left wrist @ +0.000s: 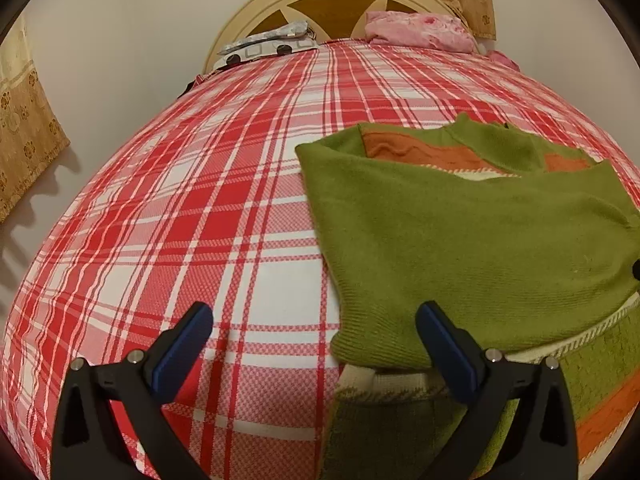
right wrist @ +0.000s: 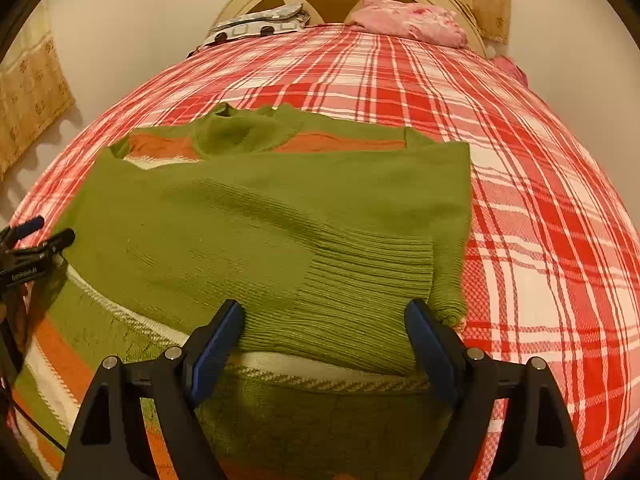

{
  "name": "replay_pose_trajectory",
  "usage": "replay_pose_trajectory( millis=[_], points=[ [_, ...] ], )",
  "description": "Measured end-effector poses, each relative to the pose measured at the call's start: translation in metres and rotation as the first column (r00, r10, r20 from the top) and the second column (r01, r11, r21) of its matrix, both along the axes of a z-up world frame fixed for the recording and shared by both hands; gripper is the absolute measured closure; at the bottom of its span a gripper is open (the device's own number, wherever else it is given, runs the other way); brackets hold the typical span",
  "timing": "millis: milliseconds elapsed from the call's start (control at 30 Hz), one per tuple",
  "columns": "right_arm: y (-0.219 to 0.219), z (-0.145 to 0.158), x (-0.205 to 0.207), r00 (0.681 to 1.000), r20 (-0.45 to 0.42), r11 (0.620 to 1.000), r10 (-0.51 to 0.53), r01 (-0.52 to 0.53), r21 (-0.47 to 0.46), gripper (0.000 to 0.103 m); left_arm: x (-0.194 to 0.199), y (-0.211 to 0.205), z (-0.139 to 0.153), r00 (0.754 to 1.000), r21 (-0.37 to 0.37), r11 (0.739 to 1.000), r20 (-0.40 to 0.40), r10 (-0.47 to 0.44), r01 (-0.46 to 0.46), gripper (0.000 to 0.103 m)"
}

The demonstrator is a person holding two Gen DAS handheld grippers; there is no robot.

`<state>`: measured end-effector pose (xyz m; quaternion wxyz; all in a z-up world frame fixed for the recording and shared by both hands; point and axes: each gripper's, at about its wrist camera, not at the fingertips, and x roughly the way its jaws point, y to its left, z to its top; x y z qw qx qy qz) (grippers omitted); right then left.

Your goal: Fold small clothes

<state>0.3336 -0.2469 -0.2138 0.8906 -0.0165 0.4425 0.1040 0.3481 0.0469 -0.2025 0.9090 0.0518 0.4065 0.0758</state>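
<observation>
A green knitted sweater (right wrist: 248, 216) with orange and cream stripes lies flat on the red-and-white plaid bed sheet (left wrist: 180, 220), its sleeves folded across the body. In the right wrist view a ribbed cuff (right wrist: 360, 280) lies on top. My right gripper (right wrist: 324, 312) is open, with its fingers either side of that cuff's near edge and not pressing it. My left gripper (left wrist: 314, 316) is open at the sweater's (left wrist: 460, 240) left edge, one finger over the sheet and the other over the folded sleeve's end. From the right wrist view the left gripper (right wrist: 54, 229) shows at the far left.
A cream headboard (left wrist: 256, 12) stands at the far end of the bed. A pink bundle (left wrist: 420, 30) and a grey patterned cloth (left wrist: 268, 44) lie against it. Patterned curtains (left wrist: 24, 132) hang on the left wall. Bare sheet stretches left of and beyond the sweater.
</observation>
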Motion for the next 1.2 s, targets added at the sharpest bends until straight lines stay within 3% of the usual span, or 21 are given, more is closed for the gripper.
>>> replay_pose_trajectory(
  millis=[400,533,1200],
  points=[
    [-0.011,-0.007,-0.002,0.998,-0.036,0.998,-0.053,0.054,0.02,0.017,-0.007,-0.004,0.002,1.0,0.0,1.0,-0.007,-0.011,0.011,0.0],
    [-0.008,-0.001,-0.009,0.997,-0.03,0.997,-0.075,0.076,0.013,0.017,-0.024,-0.005,0.007,0.999,-0.025,0.999,0.025,-0.022,0.022,0.0],
    [0.0,0.018,-0.101,0.999,0.028,0.995,-0.04,0.038,0.088,0.017,-0.102,-0.008,0.026,0.991,-0.105,0.993,0.131,-0.032,0.046,0.0]
  ],
)
